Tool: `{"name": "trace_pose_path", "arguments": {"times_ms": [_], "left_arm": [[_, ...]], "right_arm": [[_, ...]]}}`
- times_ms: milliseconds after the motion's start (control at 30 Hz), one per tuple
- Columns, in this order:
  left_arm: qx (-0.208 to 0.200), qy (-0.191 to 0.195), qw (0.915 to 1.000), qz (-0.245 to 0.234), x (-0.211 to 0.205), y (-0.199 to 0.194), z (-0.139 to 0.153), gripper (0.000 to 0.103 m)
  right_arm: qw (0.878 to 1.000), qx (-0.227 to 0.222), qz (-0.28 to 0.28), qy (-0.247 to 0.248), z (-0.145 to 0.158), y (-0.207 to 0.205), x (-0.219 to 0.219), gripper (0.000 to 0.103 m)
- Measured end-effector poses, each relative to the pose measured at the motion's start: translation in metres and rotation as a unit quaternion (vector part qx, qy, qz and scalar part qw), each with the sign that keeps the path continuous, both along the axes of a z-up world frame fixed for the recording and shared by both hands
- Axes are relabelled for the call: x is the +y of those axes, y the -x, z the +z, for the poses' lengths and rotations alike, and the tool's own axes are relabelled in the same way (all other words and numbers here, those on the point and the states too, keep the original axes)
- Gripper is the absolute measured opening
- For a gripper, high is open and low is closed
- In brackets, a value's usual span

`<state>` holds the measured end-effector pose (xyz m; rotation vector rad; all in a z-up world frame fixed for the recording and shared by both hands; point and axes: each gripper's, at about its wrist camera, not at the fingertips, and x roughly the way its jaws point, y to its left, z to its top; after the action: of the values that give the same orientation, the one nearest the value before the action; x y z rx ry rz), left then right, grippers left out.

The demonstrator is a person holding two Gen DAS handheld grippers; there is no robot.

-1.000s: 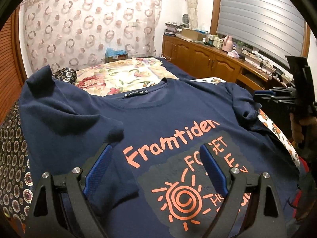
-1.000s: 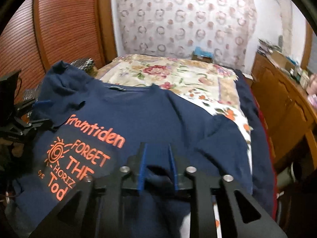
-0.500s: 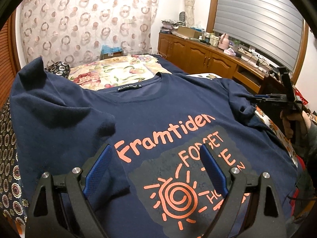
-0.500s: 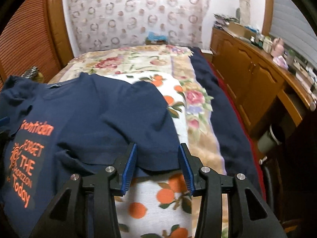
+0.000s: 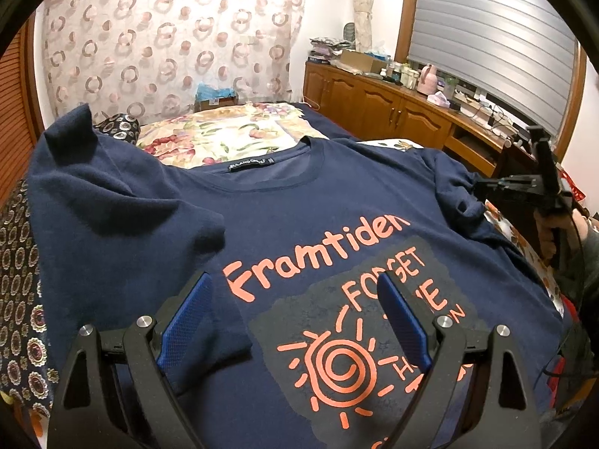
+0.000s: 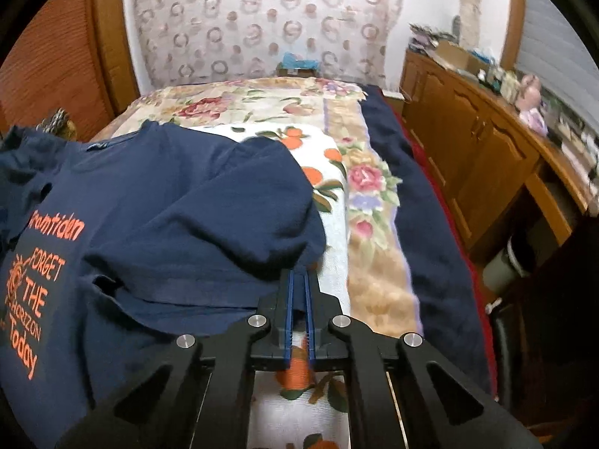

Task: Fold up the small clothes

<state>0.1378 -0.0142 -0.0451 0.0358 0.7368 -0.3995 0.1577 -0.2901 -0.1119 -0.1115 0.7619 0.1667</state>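
A navy T-shirt (image 5: 299, 205) with orange print lies face up on the bed, its left sleeve folded inward over the chest. My left gripper (image 5: 295, 299) is open and empty, just above the print. The shirt also shows in the right wrist view (image 6: 168, 205). My right gripper (image 6: 298, 284) is shut on the edge of the shirt's right sleeve (image 6: 284, 224), at the shirt's right side. The right gripper shows in the left wrist view (image 5: 524, 187) at the sleeve.
The bed has a floral cover (image 6: 359, 187) and a dark blanket (image 6: 423, 217) along its right edge. A wooden cabinet (image 6: 486, 149) with clutter stands right of the bed. A patterned dark cloth (image 5: 18, 280) lies left of the shirt.
My right gripper opened, moved to the shirt's right sleeve and closed on its edge. My left gripper stayed open over the print.
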Motion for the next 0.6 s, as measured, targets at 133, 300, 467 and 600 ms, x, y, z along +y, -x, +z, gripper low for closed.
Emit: {"name": "trace_pose_path", "arguments": {"times_ms": [133,300,467,600], "left_arm": [[-0.003,0.001,0.9999,0.01,0.005,0.004,0.004,0.09],[-0.008,0.0,0.9997,0.025,0.014,0.012,0.01,0.09],[-0.013,-0.006,0.9991,0.041,0.022,0.018,0.016,0.09],[-0.013,-0.004,0.9987,0.05,0.03,0.016,0.018,0.09]], "right_arm": [[0.999,-0.033,0.04,-0.005,0.029,0.003,0.021,0.005],[0.988,-0.069,0.141,0.007,0.069,-0.006,0.091,0.005],[0.972,-0.069,0.223,0.006,0.082,-0.024,0.154,0.008],[0.977,-0.063,0.205,0.015,0.072,-0.036,0.153,0.043]]}}
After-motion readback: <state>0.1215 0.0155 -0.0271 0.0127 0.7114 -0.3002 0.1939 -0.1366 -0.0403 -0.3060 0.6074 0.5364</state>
